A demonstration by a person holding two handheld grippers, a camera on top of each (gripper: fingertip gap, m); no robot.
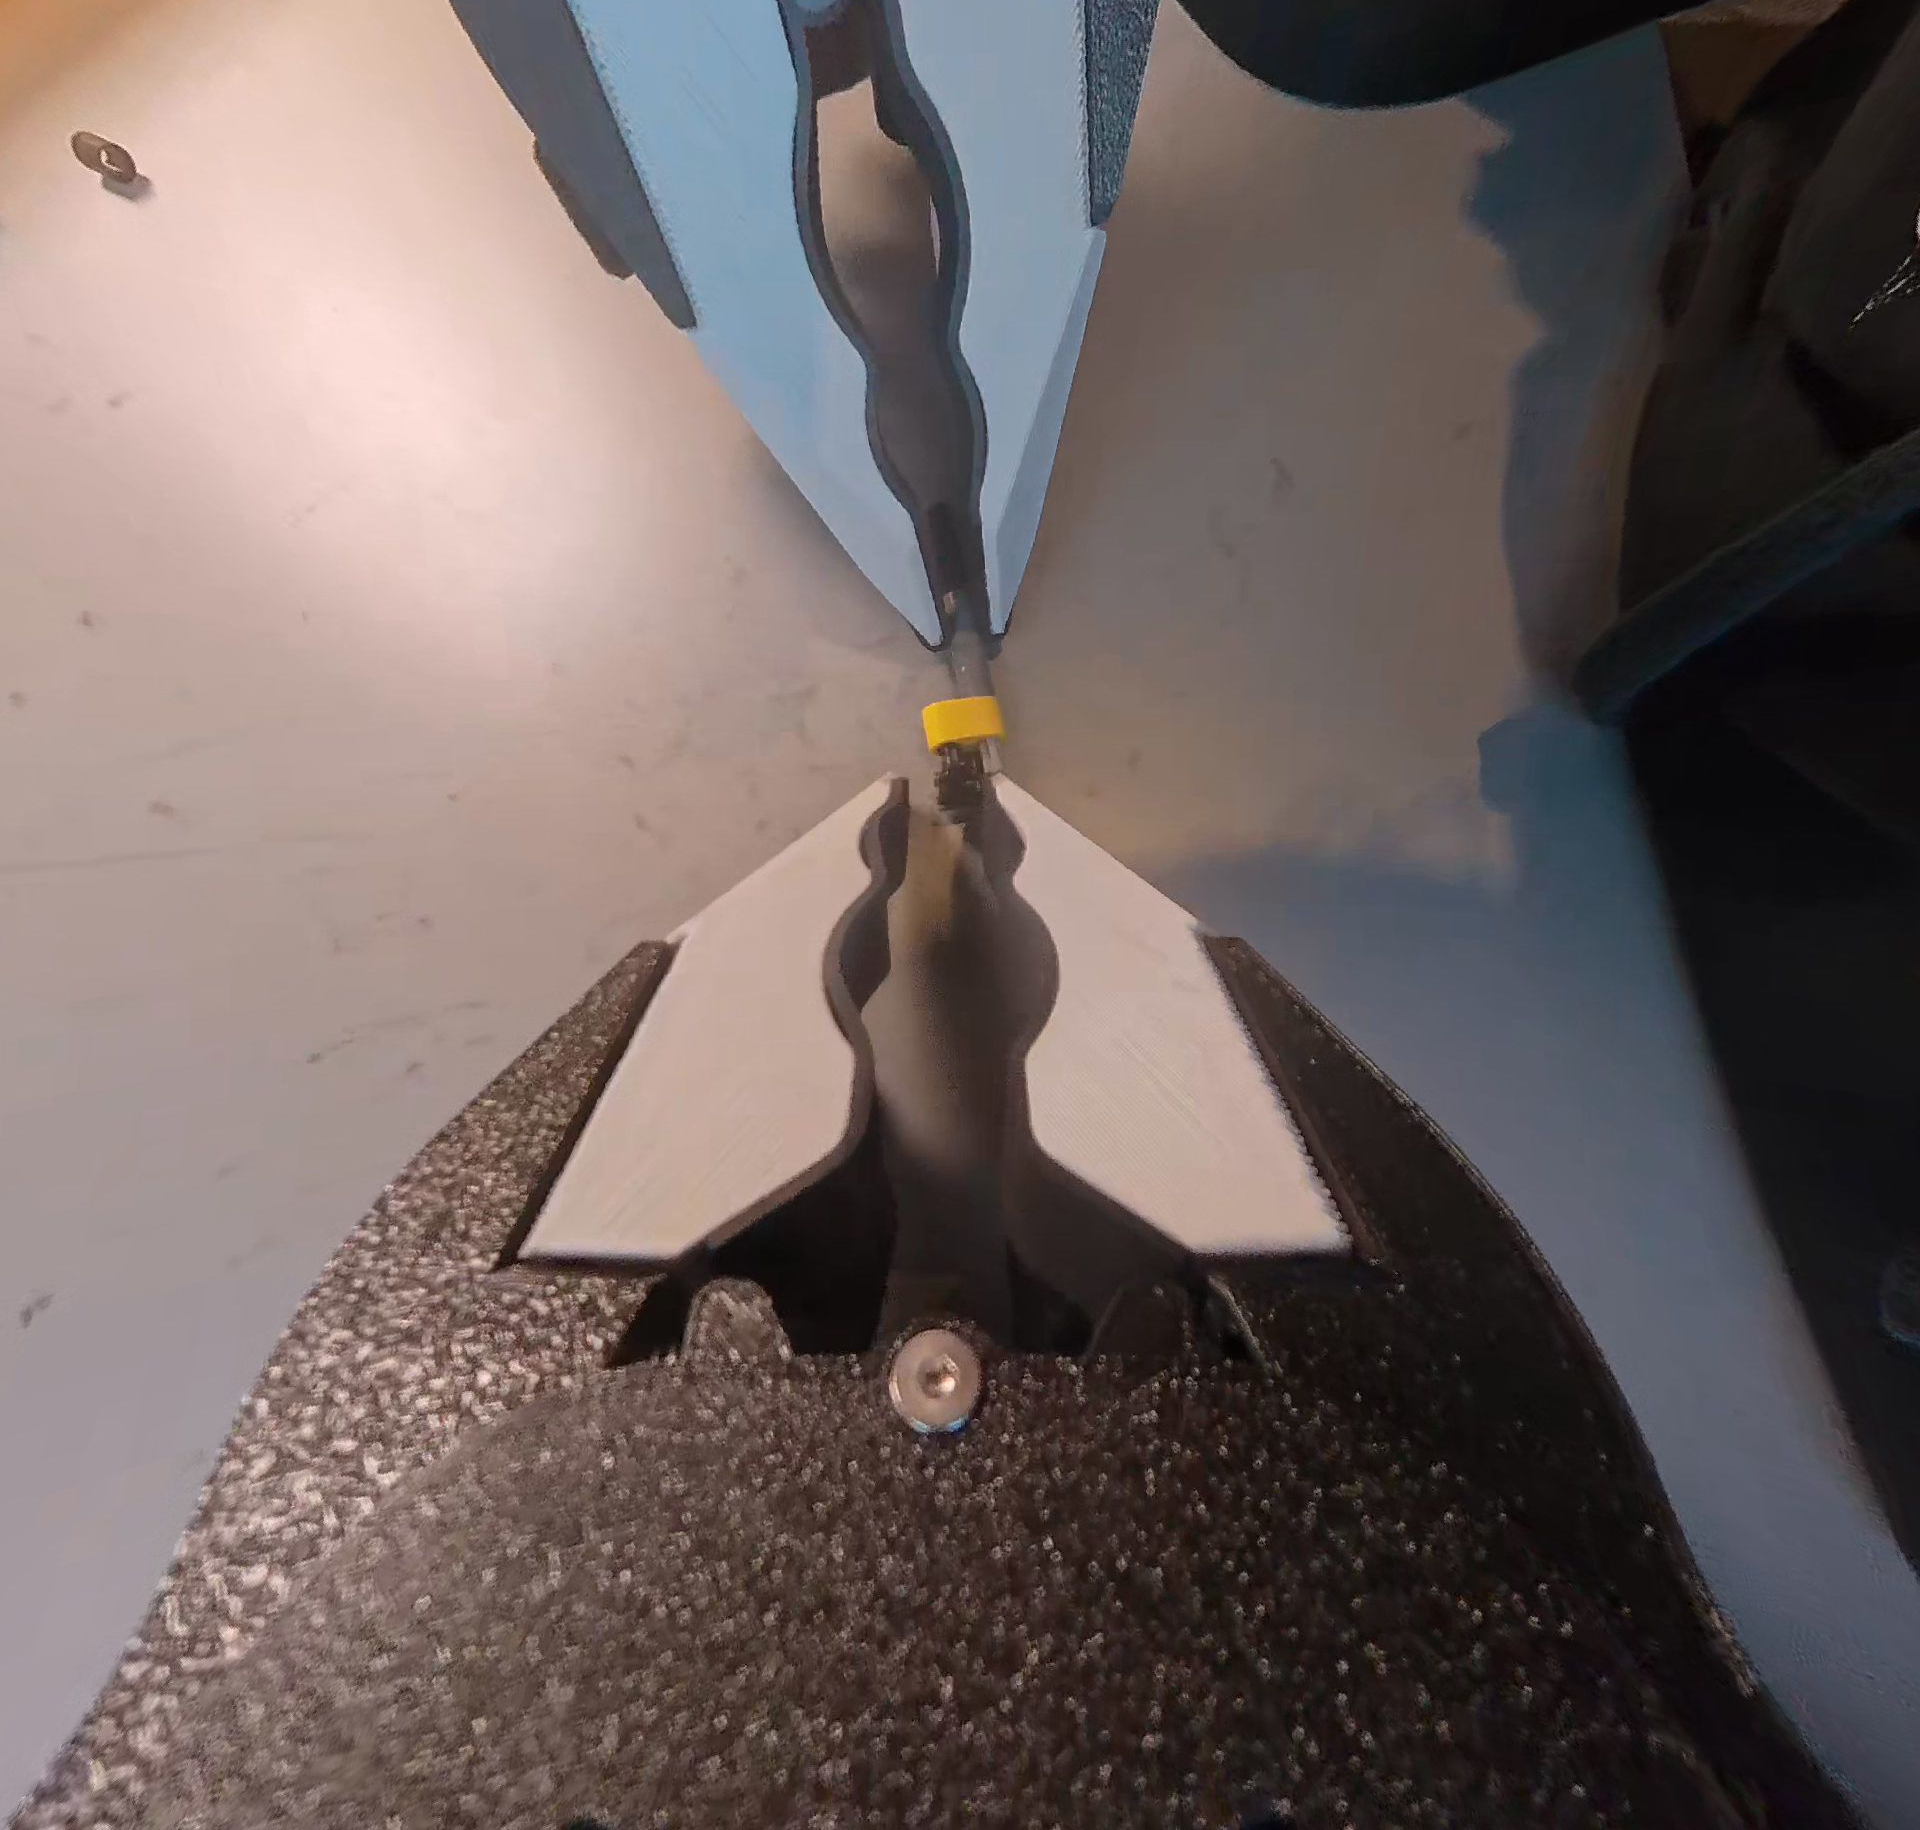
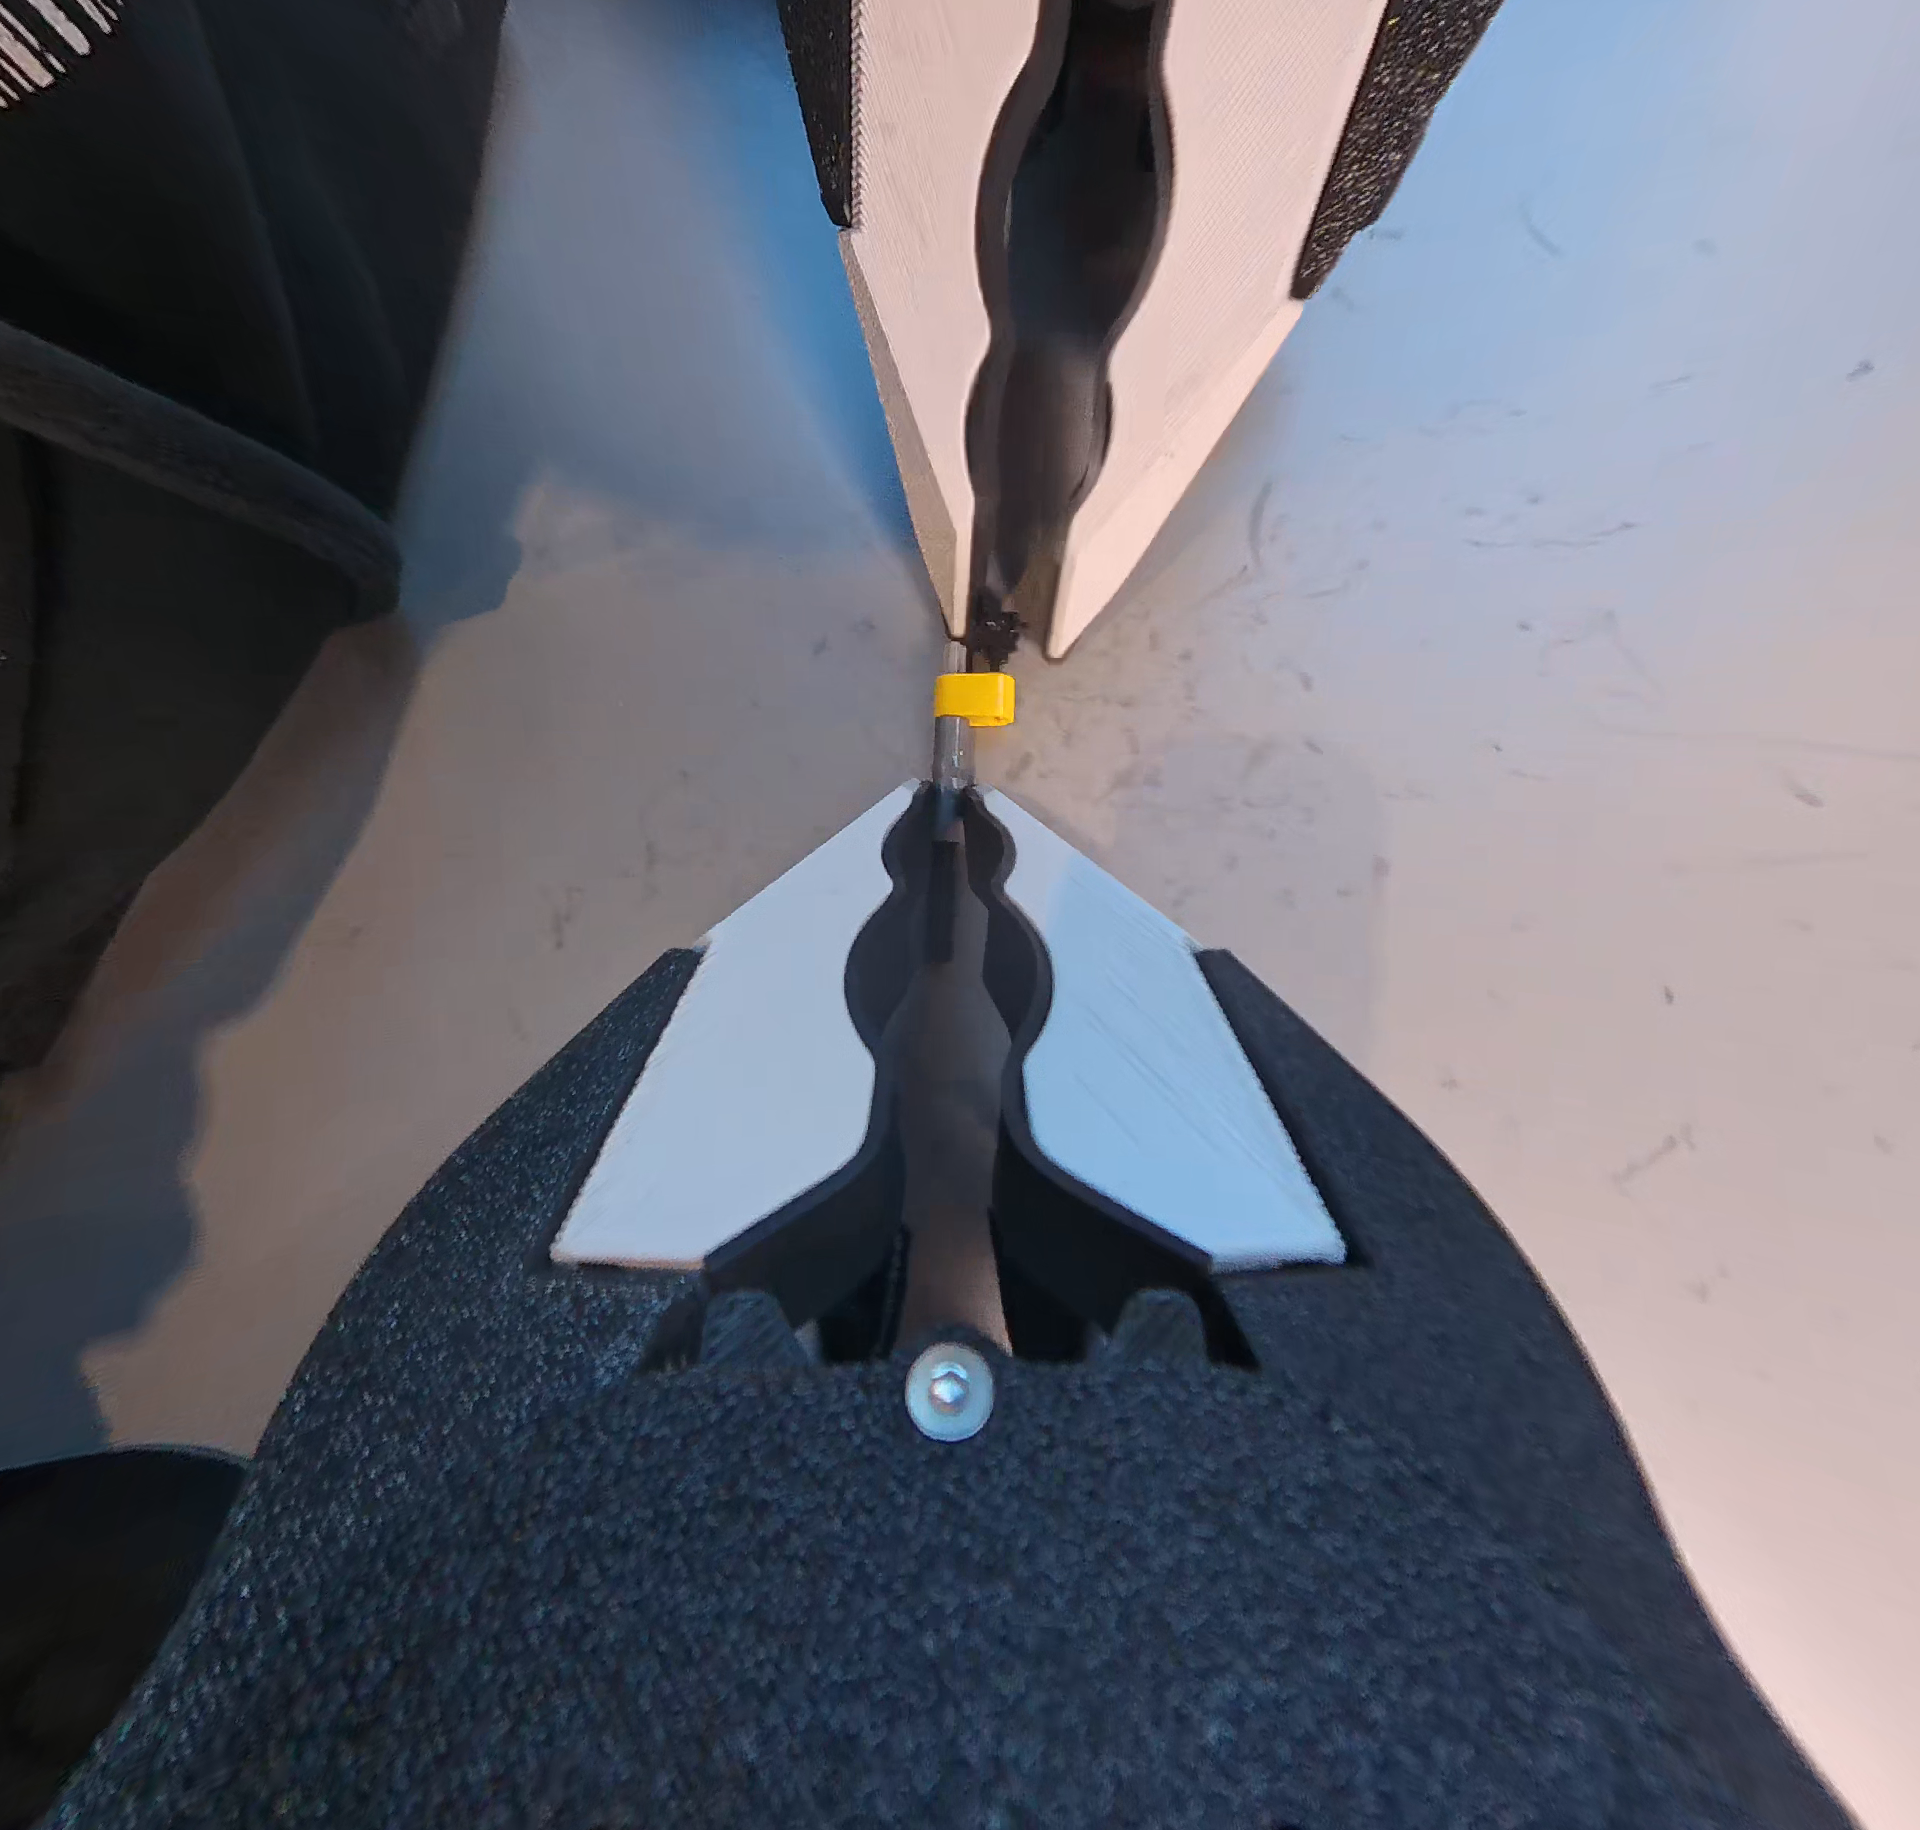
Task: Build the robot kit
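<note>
Two grippers, left gripper (image 1: pixel 951 801) and right gripper (image 2: pixel 943 793), pinch one thin rod (image 2: pixel 950 746) with a yellow clip (image 2: pixel 974 697); uneven pulling could probably snap it.

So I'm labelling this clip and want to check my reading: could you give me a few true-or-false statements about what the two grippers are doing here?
1. The left gripper and right gripper meet tip to tip. True.
2. A yellow piece sits between the tips. True.
3. The yellow piece lies loose on the table. False: it sits on a thin grey rod held between the grippers.
4. The right gripper is wide open. False: it is shut on the rod.
5. A small dark washer lies on the table. True.
</note>
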